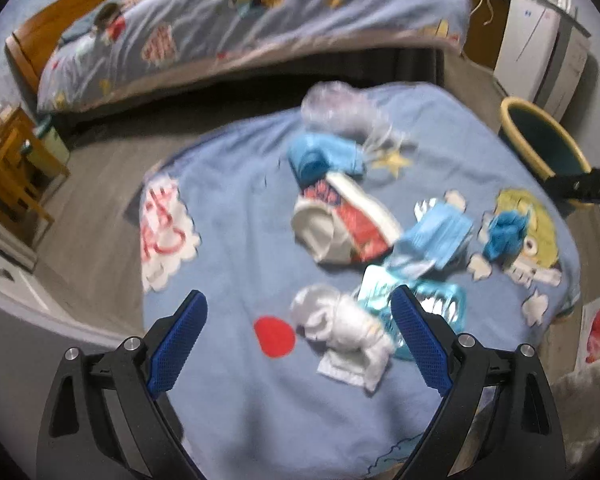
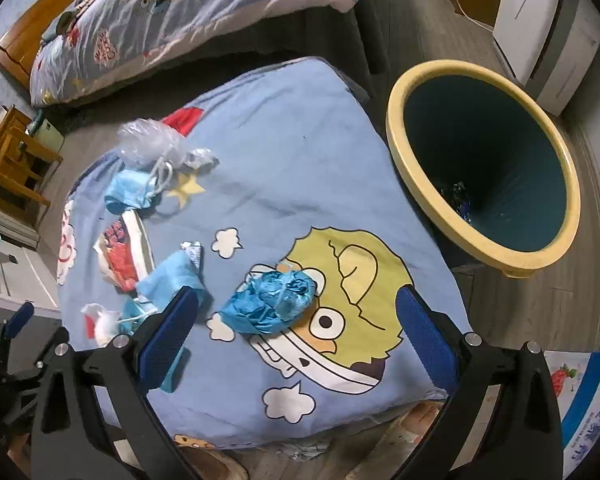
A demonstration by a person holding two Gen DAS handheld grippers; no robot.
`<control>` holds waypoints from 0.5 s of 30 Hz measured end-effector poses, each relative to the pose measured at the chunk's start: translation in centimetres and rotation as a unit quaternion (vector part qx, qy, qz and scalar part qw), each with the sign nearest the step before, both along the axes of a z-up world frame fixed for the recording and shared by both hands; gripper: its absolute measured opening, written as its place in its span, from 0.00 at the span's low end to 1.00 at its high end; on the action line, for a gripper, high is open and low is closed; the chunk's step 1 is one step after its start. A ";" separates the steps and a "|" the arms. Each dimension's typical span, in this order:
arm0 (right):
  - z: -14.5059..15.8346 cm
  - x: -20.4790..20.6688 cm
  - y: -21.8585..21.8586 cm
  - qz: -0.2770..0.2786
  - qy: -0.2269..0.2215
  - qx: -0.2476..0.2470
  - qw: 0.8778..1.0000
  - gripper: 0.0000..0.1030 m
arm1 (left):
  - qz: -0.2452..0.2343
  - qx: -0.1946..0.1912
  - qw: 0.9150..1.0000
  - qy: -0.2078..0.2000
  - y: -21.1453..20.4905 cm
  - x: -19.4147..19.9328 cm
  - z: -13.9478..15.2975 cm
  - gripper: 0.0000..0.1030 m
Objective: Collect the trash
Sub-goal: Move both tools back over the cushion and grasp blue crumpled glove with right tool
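Note:
Trash lies scattered on a blue cartoon-print sheet (image 1: pixel 236 200) (image 2: pixel 300 152). My left gripper (image 1: pixel 300 316) is open just above a crumpled white tissue (image 1: pixel 340 332), which sits between its blue pads. Beyond lie a red-and-white wrapper (image 1: pixel 340 224), a blue face mask (image 1: pixel 436 236), a shiny foil wrapper (image 1: pixel 444 300) and a clear plastic bag (image 1: pixel 340 108). My right gripper (image 2: pixel 296 316) is open over a crumpled blue wad (image 2: pixel 272 304) on the yellow cartoon face. A yellow-rimmed bin (image 2: pixel 404 128) stands to the right, with a little dark trash at its bottom.
A bed with the same print of cover (image 1: pixel 240 20) runs across the back. Wooden furniture (image 1: pixel 8 168) stands at the left. A white appliance (image 2: pixel 540 20) is behind the bin. Grey plank floor (image 2: pixel 520 312) surrounds the sheet.

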State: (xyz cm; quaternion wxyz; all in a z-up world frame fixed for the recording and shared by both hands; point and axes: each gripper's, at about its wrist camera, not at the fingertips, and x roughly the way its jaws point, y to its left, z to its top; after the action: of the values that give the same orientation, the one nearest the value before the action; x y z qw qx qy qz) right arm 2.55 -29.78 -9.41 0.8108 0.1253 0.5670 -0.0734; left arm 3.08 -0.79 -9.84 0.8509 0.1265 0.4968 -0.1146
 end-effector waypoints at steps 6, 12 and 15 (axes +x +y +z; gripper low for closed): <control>-1.9 0.4 1.0 0.017 0.026 0.011 0.999 0.92 | 0.001 -0.010 0.999 0.039 -0.5 0.0 -1.9 0.89; -4.1 1.2 3.1 0.060 0.054 0.008 0.997 0.70 | -0.027 -0.003 0.997 0.074 -2.1 -0.4 -4.0 0.80; -5.0 1.5 4.0 0.084 0.065 -0.010 0.994 0.60 | -0.031 0.005 0.995 0.090 -2.3 -0.3 -4.7 0.69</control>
State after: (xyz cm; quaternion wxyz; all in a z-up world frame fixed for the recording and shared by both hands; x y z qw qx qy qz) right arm 4.02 -25.79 -14.40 0.7771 0.0640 0.6258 -0.0192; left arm 2.81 -3.06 -14.57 0.7980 0.1351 0.5680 -0.1492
